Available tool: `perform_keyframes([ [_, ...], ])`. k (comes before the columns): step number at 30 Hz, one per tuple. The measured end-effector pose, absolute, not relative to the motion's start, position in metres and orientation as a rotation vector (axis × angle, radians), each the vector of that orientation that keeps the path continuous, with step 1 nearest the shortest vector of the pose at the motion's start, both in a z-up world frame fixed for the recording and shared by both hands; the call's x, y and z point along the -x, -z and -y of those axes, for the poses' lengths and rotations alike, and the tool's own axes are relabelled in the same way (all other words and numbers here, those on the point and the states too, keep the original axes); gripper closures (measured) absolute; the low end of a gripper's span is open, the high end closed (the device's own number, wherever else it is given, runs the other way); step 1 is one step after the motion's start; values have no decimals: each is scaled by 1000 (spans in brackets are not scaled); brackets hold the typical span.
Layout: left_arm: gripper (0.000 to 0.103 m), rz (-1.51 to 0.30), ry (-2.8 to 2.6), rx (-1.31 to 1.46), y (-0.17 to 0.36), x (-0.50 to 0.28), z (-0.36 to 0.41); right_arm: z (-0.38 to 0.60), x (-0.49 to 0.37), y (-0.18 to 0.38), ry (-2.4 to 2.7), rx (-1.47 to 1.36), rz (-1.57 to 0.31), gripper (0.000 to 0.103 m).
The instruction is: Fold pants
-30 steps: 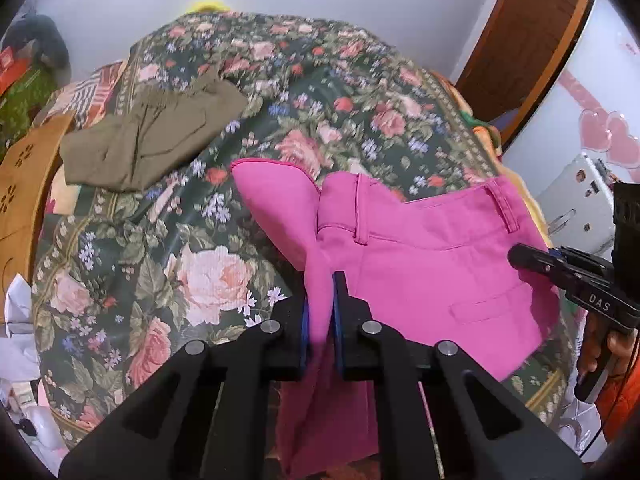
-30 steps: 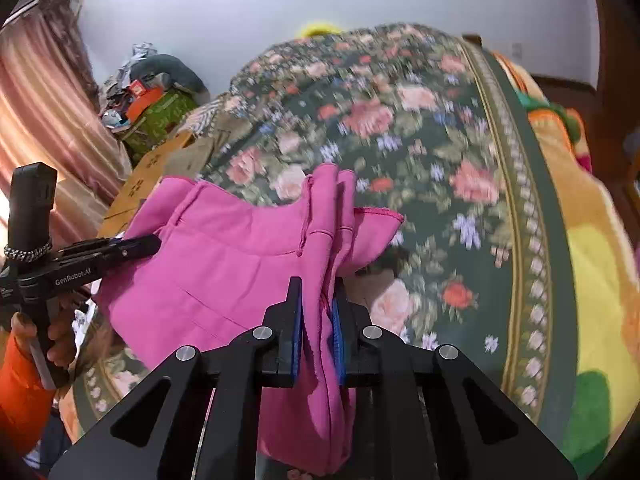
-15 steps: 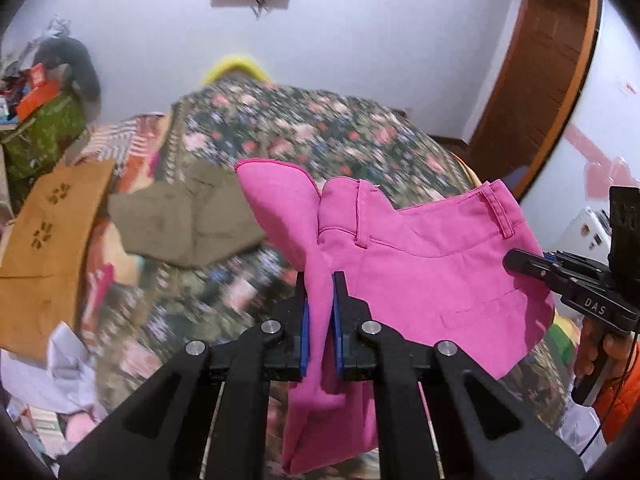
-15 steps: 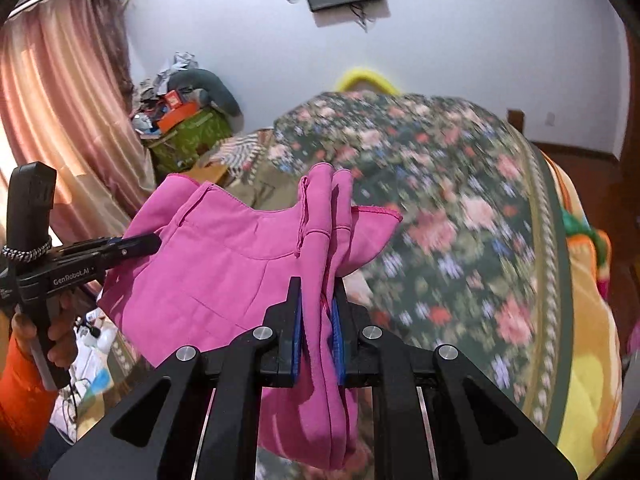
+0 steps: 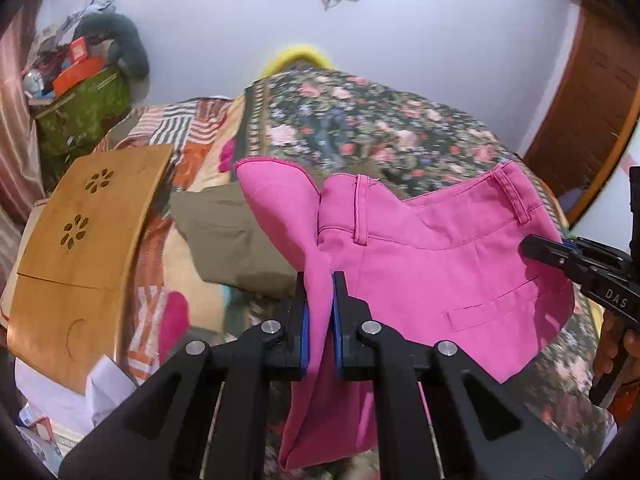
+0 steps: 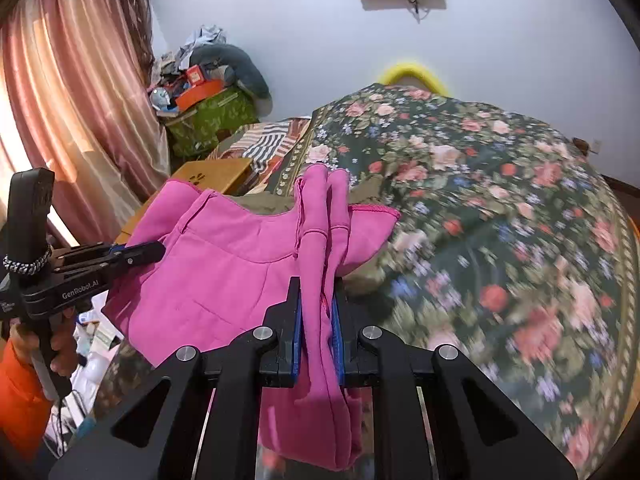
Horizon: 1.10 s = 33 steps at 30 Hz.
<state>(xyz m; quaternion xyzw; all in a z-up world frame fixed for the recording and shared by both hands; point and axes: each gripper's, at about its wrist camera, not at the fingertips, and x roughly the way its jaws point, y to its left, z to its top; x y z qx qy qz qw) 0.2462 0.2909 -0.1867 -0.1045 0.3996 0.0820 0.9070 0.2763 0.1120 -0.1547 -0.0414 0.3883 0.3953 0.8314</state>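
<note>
Bright pink pants hang in the air above the bed, waistband spread between both grippers. My left gripper is shut on one waistband corner, with cloth bunched between its blue pads. My right gripper is shut on the other corner of the pink pants. In the left wrist view the right gripper shows at the far right, pinching the cloth edge. In the right wrist view the left gripper shows at the left. The legs hang below the jaws, their ends out of view.
A bed with a dark floral cover lies ahead. Folded olive pants lie on it. A wooden lap table stands at the left. A green box with clutter and pink curtains stand by the wall.
Both grippers have lifted the pink pants higher off the bed and tilted up. The far wall and wall screen have come into view. The grips are unchanged.
</note>
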Motion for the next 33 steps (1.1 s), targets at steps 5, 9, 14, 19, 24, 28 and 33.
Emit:
perform_keyframes([
  [5, 94, -837, -216, 189, 207, -271, -314, -148, -300, 166, -843, 128, -824, 92],
  [9, 94, -858, -246, 139, 222, -296, -326, -170, -319, 177, -835, 166, -830, 92],
  [14, 94, -857, -265, 133, 234, -333, -343, -191, -342, 185, -806, 200, -812, 92],
  [19, 94, -900, -280, 174, 263, -366, -356, -203, -365, 201, -761, 233, -827, 92],
  [24, 93, -977, -318, 131, 302, -384, -354, -211, -376, 229, -742, 282, -878, 92],
  [28, 86, -989, -324, 133, 310, -383, -358, -209, -377, 235, -736, 278, -892, 90],
  [33, 74, -1009, -333, 177, 303, -374, -372, -198, -377, 234, -720, 291, -900, 88],
])
